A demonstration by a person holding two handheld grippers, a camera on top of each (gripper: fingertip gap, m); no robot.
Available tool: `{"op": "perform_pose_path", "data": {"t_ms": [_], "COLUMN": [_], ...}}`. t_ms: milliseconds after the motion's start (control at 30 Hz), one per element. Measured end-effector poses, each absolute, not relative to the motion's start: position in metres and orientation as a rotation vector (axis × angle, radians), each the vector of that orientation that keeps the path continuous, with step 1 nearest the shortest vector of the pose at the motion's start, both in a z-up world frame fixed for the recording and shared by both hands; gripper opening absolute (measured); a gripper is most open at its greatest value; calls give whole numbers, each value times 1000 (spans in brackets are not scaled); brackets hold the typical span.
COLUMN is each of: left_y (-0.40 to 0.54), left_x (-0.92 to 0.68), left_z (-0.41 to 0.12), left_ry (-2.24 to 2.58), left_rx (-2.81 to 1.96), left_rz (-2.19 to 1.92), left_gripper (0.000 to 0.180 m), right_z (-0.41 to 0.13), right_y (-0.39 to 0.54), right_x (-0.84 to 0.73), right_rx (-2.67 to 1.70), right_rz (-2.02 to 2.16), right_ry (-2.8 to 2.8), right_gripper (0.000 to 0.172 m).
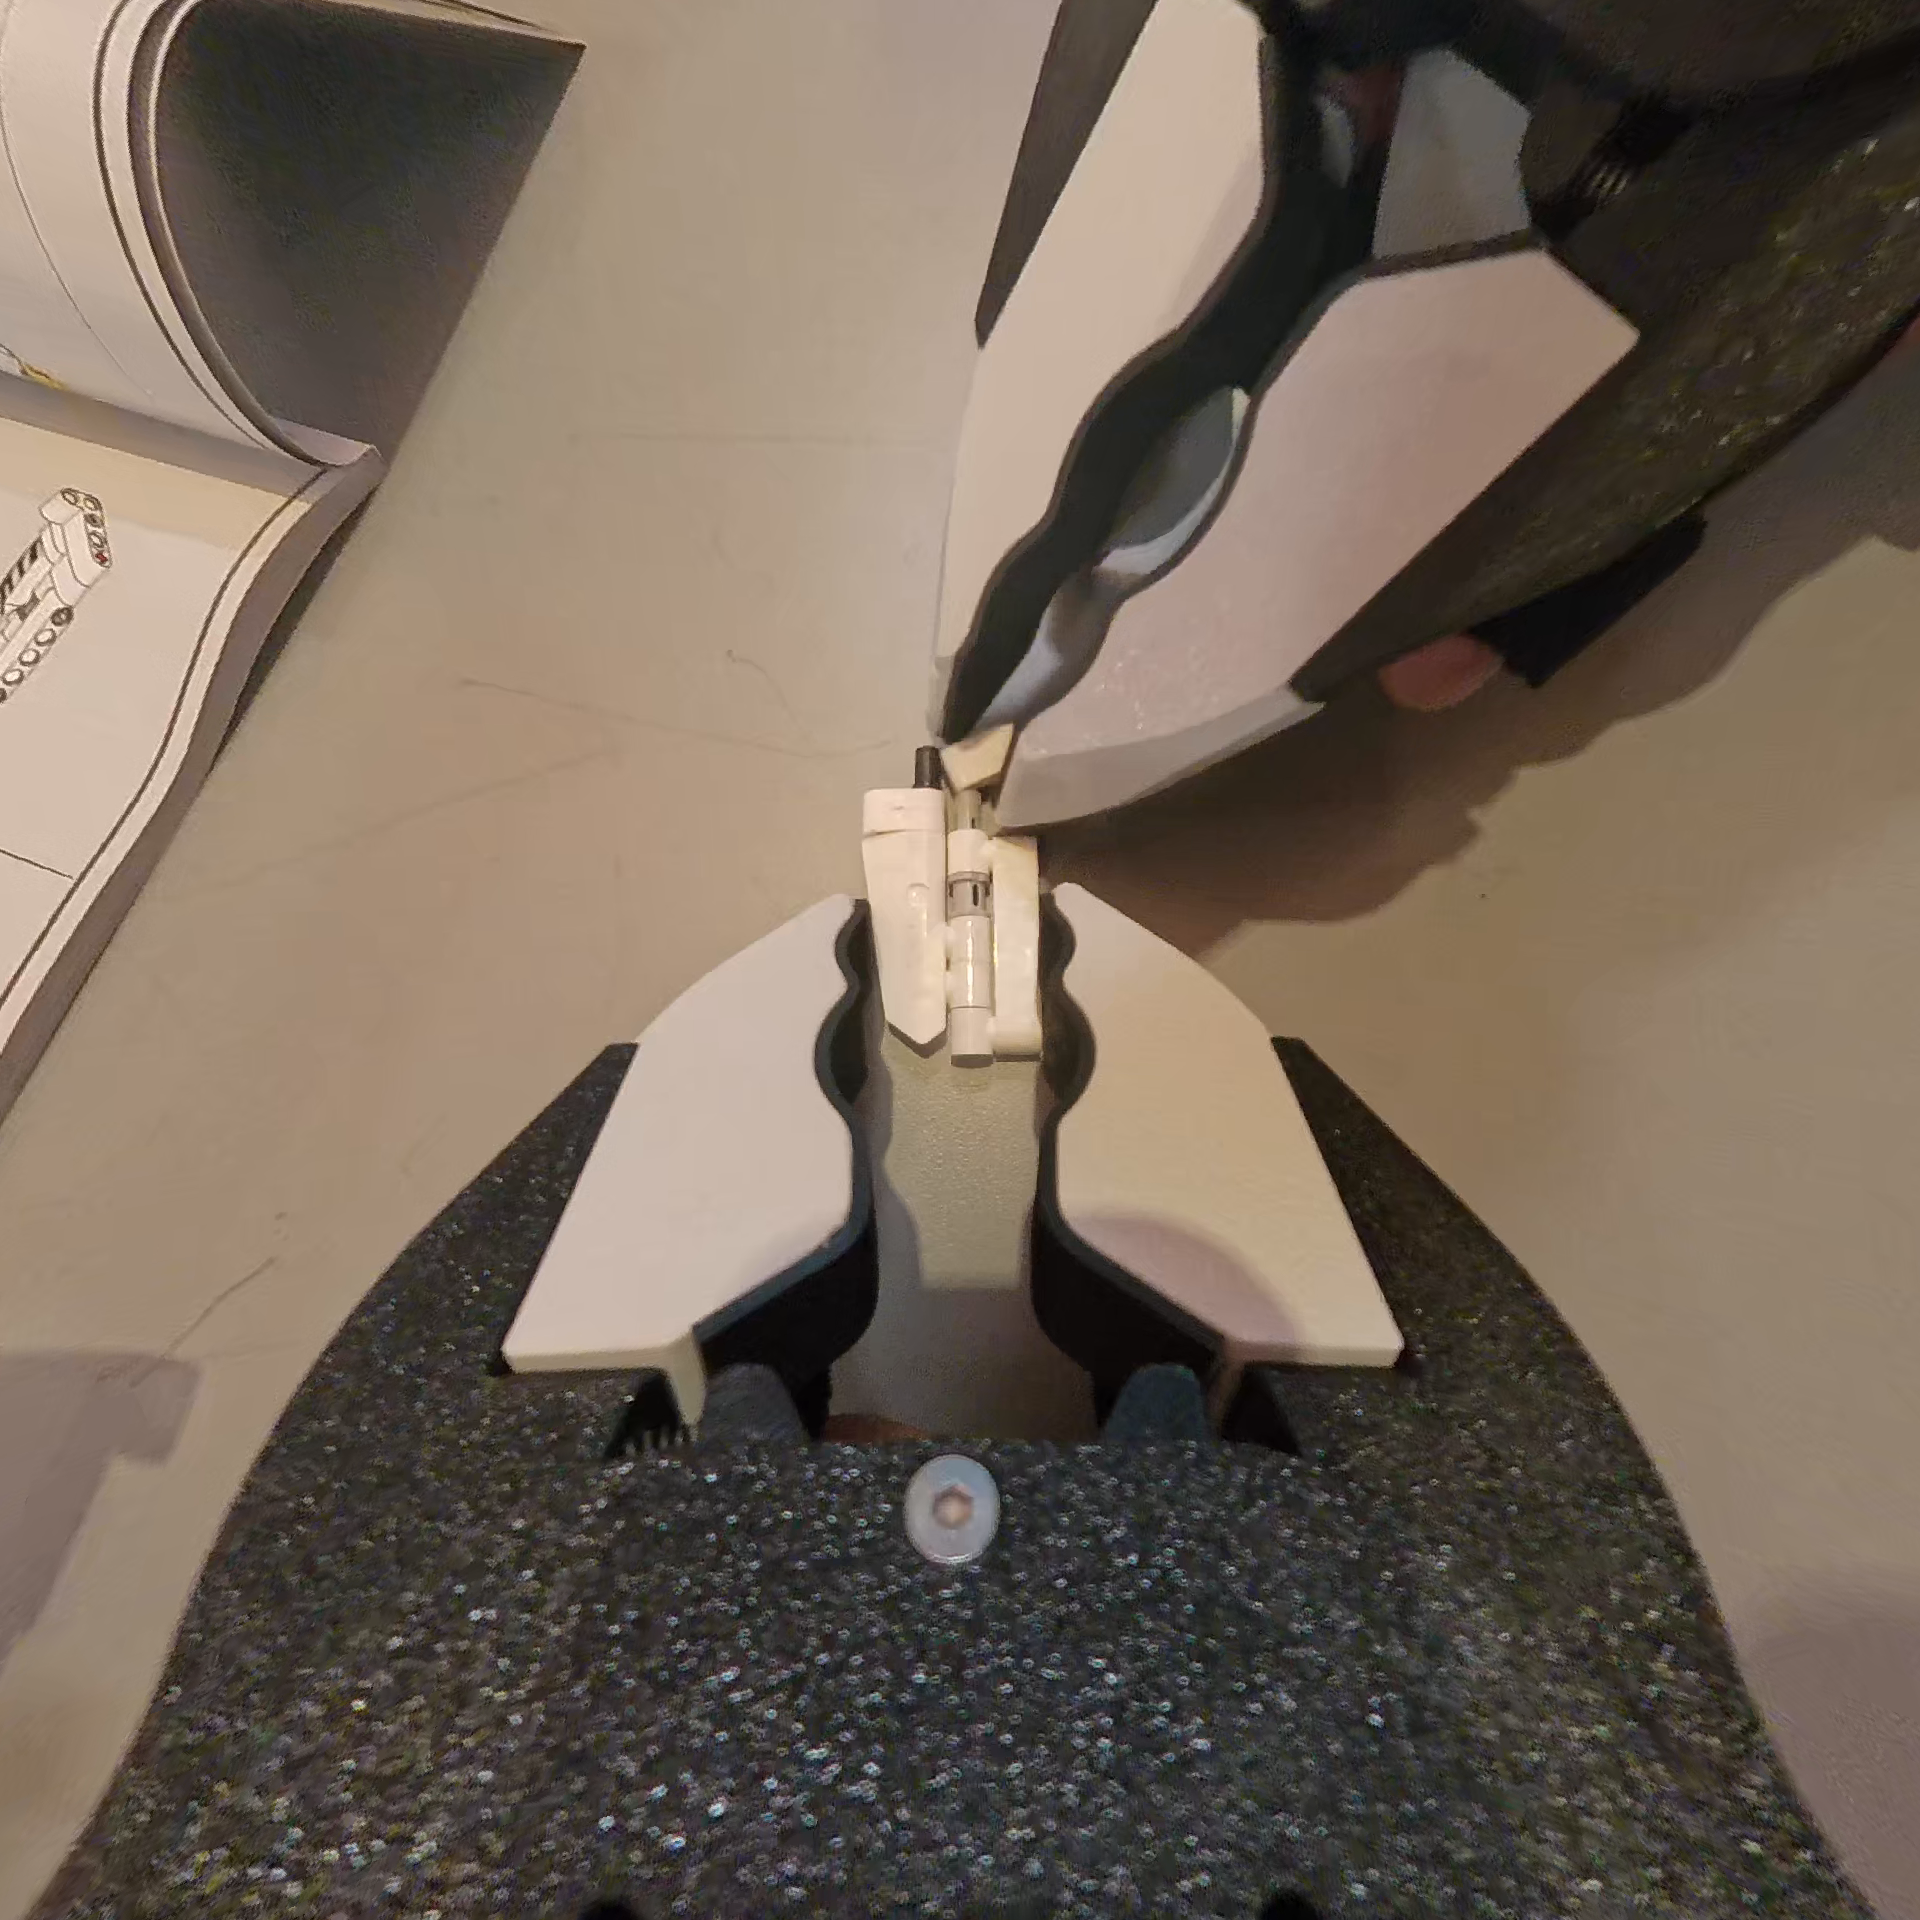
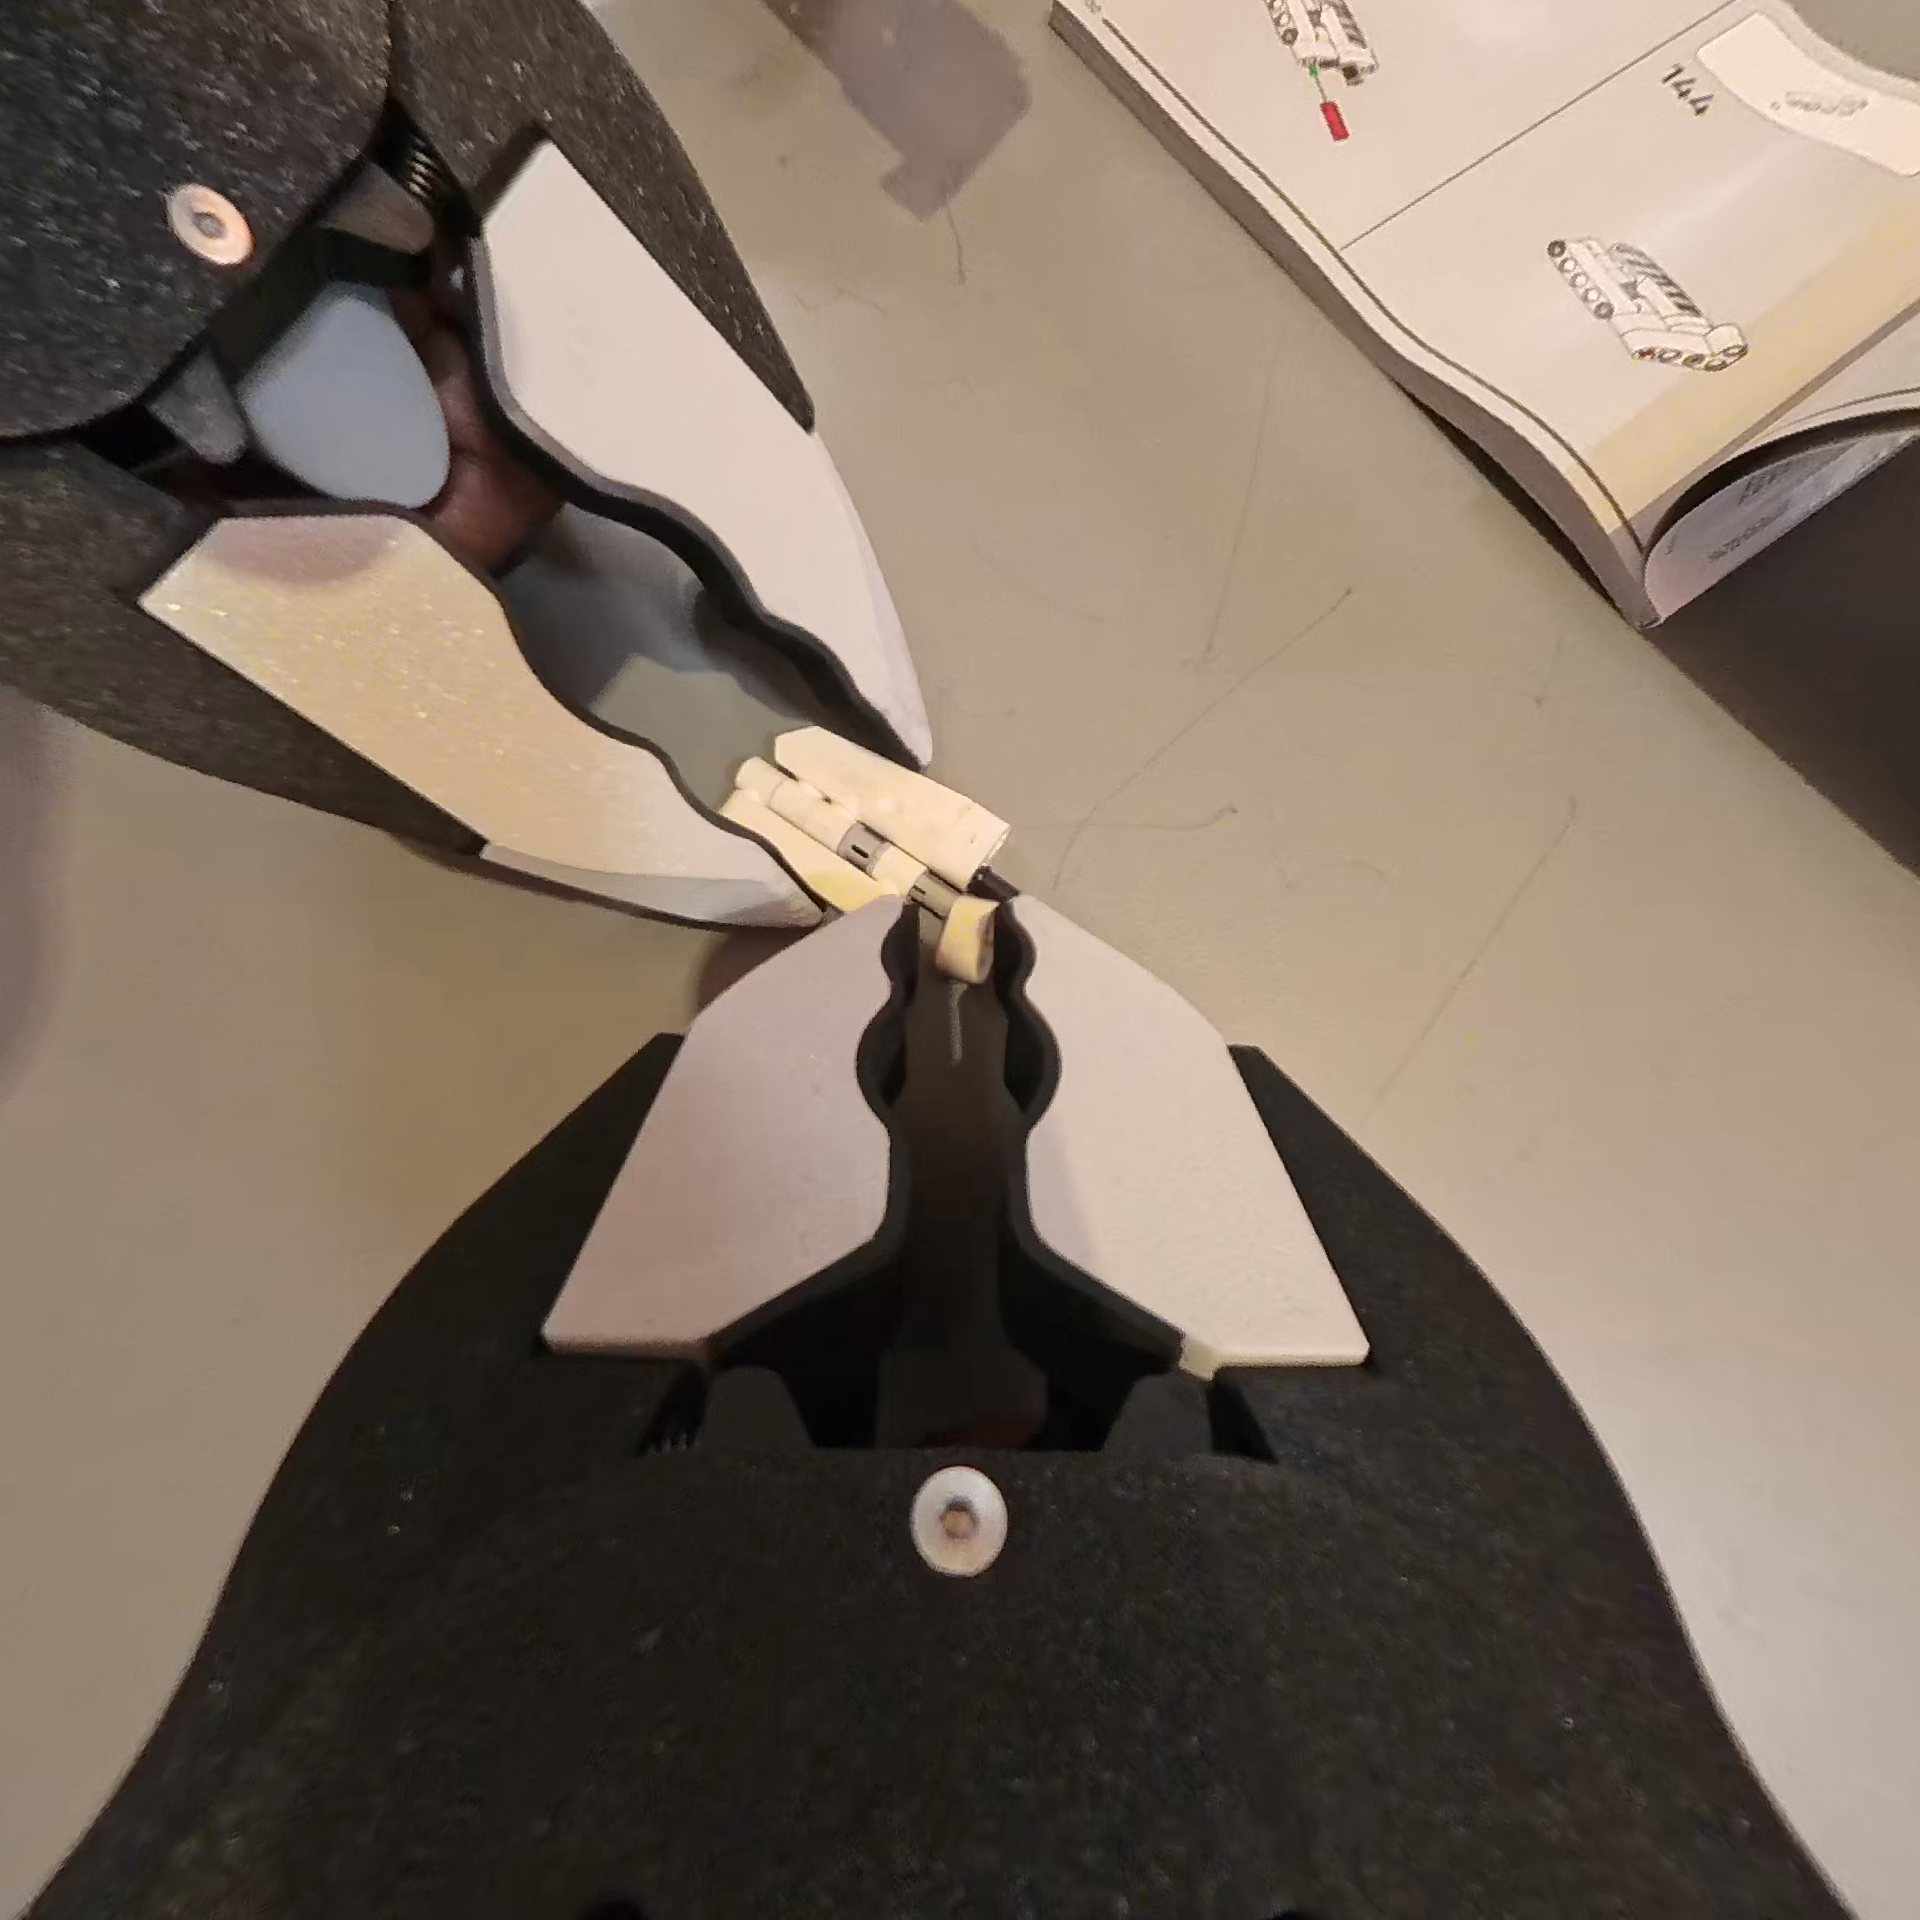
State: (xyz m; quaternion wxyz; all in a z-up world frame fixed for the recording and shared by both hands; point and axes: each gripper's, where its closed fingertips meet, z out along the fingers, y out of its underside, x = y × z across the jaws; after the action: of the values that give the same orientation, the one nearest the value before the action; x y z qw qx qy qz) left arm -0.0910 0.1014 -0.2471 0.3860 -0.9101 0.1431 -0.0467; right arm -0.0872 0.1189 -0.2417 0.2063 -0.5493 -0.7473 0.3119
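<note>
A: Where is the small white plastic brick build (image 1: pixel 951 935) sitting?

B: Squeezed in the left hand-held gripper (image 1: pixel 951 914), above the beige tabletop (image 1: pixel 623 623).

A: And the right hand-held gripper (image 2: pixel 961 935)?

B: It is pinching a little cream round piece (image 2: pixel 966 935) at the build's grey stick. Keeping both steady and lined up is best.

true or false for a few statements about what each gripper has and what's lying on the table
1. The left gripper is clamped on a white assembly of plastic building parts. True.
2. The right gripper is wide open and far from the assembly. False: its tips are closed on a small cream piece at the assembly's end.
3. An open instruction booklet lies on the table. True.
4. The assembly is bright red. False: it is white, with a grey axle and a black pin tip.
5. Both grippers meet at the same assembly. True.
</note>
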Motion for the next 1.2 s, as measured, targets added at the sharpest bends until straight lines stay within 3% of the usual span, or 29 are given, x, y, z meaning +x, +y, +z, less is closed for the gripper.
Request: {"op": "perform_pose_path", "data": {"t_ms": [233,633,1200], "left_y": [101,101,101], "left_x": [-91,-90,-98], "left_z": [-247,-247,-244], "left_ry": [370,371,384], "left_rx": [-2319,-2322,-2312], "left_rz": [-121,-107,-54], "left_gripper": [31,30,30], "right_z": [-242,-248,-248], "right_y": [128,115,118], "right_x": [-80,-79,-80], "right_rx": [-1495,-1442,-1409], "right_rz": [799,807,796], "right_ry": [-2130,-2189,-2190], "right_gripper": [20,9,10]}}
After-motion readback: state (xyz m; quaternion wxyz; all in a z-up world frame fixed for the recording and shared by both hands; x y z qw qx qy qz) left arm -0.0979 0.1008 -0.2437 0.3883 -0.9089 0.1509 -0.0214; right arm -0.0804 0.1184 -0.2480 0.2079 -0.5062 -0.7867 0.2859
